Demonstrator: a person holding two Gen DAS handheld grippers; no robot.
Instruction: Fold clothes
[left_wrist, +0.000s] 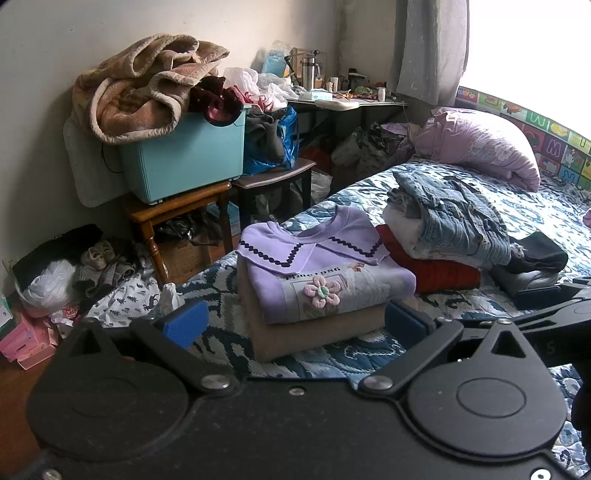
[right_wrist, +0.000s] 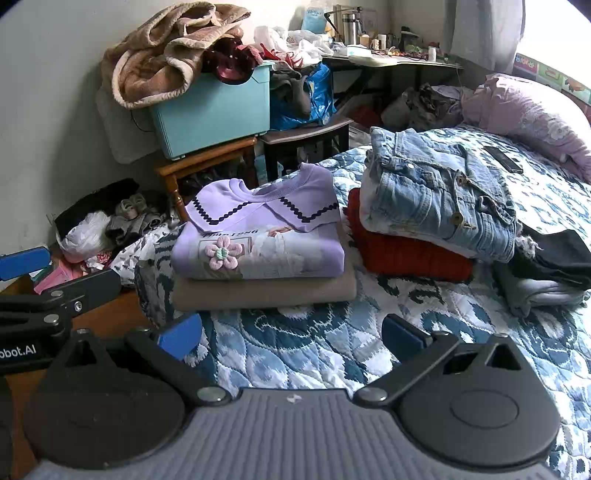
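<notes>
My left gripper (left_wrist: 291, 319) spread, empty, over quilt (left_wrist: 332, 350), my right gripper (right_wrist: 291, 332) likewise spread, folded lilac sweatshirt (right_wrist: 258, 240) on beige garment (right_wrist: 266, 290) at twelve o'clock, denim jacket (right_wrist: 443, 192) stack at two.

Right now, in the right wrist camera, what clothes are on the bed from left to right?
Purple sweater on a tan folded one → red knit under the denim jacket → dark and grey clothes.
</notes>
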